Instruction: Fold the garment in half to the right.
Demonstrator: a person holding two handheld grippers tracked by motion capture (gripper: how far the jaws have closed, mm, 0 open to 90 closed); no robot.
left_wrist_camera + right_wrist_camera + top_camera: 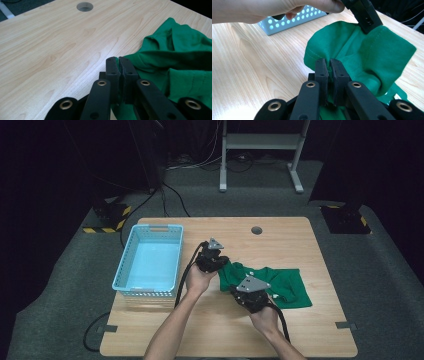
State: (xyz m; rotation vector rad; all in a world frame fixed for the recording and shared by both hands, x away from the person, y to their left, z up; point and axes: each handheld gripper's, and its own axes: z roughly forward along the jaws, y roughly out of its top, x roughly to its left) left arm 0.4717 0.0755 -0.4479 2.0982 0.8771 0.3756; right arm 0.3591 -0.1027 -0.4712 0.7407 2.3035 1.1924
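Both pinched: left gripper and right gripper clamped on green shirt, crumpled right of blue basket; presumably barely begun, basket bare.

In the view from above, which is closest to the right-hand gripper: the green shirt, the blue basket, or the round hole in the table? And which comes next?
From the right gripper, in the high view:
1. Green shirt: gripped in its jaws, spread to the right.
2. Blue basket: left side of the table.
3. Round hole: far edge of the table.
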